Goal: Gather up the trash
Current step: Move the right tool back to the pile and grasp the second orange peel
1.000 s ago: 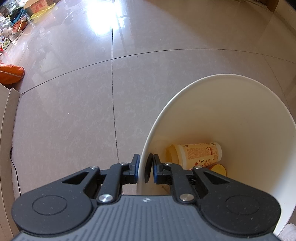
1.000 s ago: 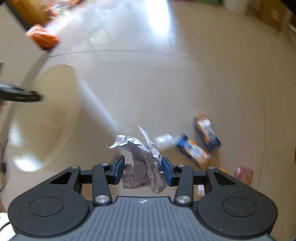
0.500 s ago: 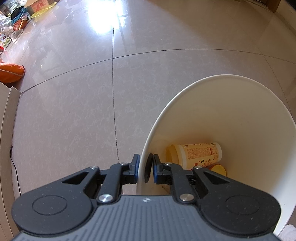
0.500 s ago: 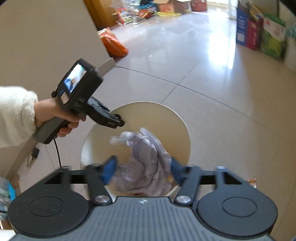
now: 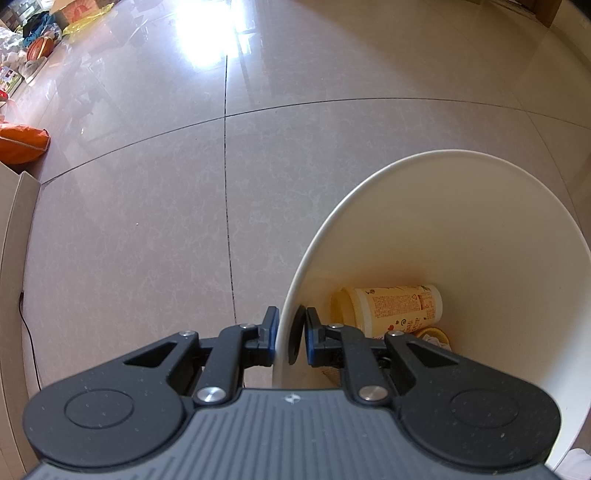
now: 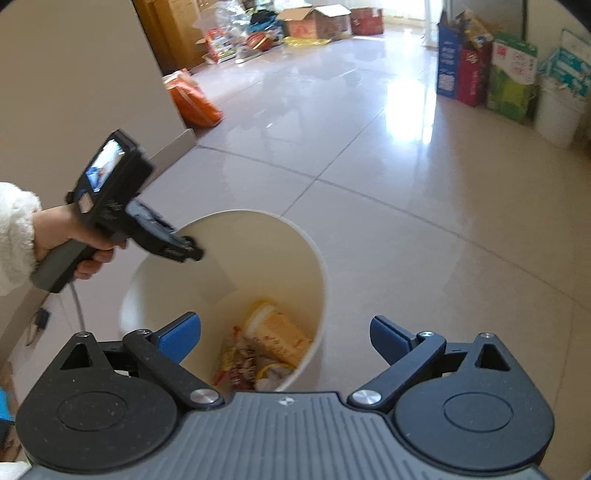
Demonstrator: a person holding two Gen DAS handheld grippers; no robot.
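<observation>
A white bin (image 5: 461, 236) stands on the tiled floor. My left gripper (image 5: 290, 332) is shut on its near rim, one pad outside the wall and one inside. In the right wrist view a hand in a white fluffy sleeve holds that left gripper (image 6: 192, 253) at the bin (image 6: 310, 266). My right gripper (image 6: 284, 328) hangs over the bin's mouth, its jaws opening wide with nothing between them. At the bottom lie a yellow cup (image 5: 395, 306) on its side, seen also in the right wrist view (image 6: 277, 336), and red wrappers (image 6: 236, 365).
An orange bag (image 6: 192, 99) lies by a beige wall (image 6: 74, 74) on the left. Cardboard boxes (image 6: 314, 18) and clutter stand at the far end. Coloured cartons (image 6: 480, 74) and a white bucket (image 6: 557, 110) line the right side. A thin cable (image 5: 29, 332) runs along the floor.
My right gripper rose from the floor litter to above the bin, opened wide, and the crumpled paper it held is gone from its jaws. The left gripper kept still on the rim.
</observation>
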